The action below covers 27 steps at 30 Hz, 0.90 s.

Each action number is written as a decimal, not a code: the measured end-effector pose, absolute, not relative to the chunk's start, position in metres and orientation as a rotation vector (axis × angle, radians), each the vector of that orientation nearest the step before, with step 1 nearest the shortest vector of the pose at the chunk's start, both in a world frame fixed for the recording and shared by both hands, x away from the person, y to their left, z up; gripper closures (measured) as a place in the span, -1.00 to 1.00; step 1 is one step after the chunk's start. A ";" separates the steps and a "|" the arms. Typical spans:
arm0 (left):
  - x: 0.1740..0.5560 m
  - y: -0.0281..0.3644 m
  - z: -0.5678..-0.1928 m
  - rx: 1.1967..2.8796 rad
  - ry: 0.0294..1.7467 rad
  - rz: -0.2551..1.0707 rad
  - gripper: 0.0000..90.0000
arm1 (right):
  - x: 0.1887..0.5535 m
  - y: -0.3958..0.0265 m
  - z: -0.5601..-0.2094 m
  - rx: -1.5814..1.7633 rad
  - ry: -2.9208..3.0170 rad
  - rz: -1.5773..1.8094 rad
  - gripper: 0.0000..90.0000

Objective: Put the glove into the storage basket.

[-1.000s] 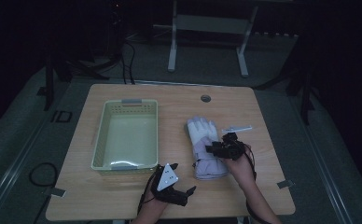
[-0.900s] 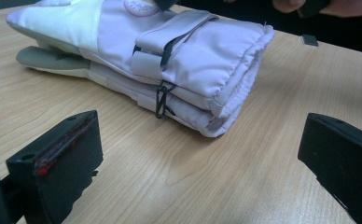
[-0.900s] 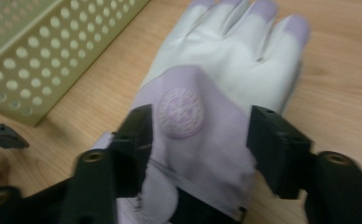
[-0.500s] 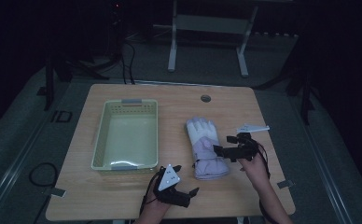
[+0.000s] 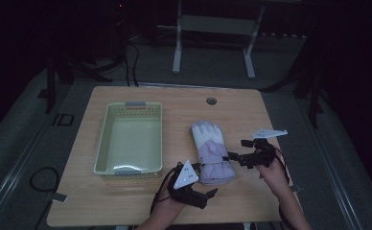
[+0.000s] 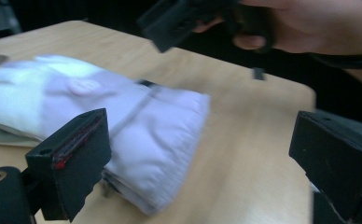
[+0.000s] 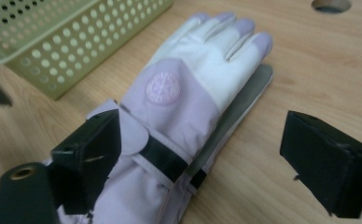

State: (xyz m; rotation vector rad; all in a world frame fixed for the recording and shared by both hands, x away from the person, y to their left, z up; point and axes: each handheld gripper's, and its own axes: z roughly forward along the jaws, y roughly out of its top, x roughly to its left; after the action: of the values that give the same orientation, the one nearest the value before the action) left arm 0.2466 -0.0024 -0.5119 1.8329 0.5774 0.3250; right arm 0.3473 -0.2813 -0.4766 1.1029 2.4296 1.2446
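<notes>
The room is dark, and a light wooden desk (image 5: 126,211) stands in the middle of it. In the high view a green basket (image 5: 105,143) sits on the left part of the desk. A white and purple glove (image 5: 210,151) lies flat just to the right of the basket, with its fingers pointing away from the person. A small round hole (image 5: 211,101) is in the desk behind the glove. The left tongs (image 5: 208,195) are near the front edge, just beside the cuff of the glove, not touching it. The right tongs (image 5: 236,157) are just to the right of the glove, near its cuff.

In the left gripper view the left tongs (image 6: 202,154) are wide apart, though they have just closed a little, and nothing is between them but the corner of the glove's cuff (image 6: 165,140) lying on the desk farther off. The other hand (image 6: 309,23) holds its black tongs above the desk.

In the right gripper view the right tongs (image 7: 200,154) have just opened and stand wide. The glove (image 7: 188,93) lies under and ahead of them, not squeezed. It has a round badge (image 7: 162,87) on the back and a black strap (image 7: 163,161) at the wrist. The basket (image 7: 67,42) is at the top left, close to the glove.
</notes>
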 end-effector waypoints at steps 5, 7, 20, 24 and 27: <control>0.280 -0.008 -0.498 1.871 0.654 0.301 -0.88 | 0.348 -0.280 -0.472 1.059 2.407 1.273 -0.69; 0.294 -0.009 -0.497 1.848 0.701 0.299 -0.90 | 0.351 -0.279 -0.472 1.076 2.402 1.270 -0.59; 0.342 -0.029 -0.512 1.897 0.893 0.320 -0.86 | 0.374 -0.263 -0.504 1.115 2.417 1.213 0.02; 0.349 -0.027 -0.519 1.919 0.960 0.333 -0.64 | 0.377 -0.262 -0.519 1.157 2.459 1.189 0.04; 0.358 -0.026 -0.530 1.969 1.054 0.272 -0.64 | 0.378 -0.263 -0.528 1.199 2.478 1.175 0.03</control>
State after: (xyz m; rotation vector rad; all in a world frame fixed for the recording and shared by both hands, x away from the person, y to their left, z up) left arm 0.3577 -0.0257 -0.5300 1.9695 1.0542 0.2718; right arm 0.3780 -0.2629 -0.5282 1.1992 2.4776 1.1751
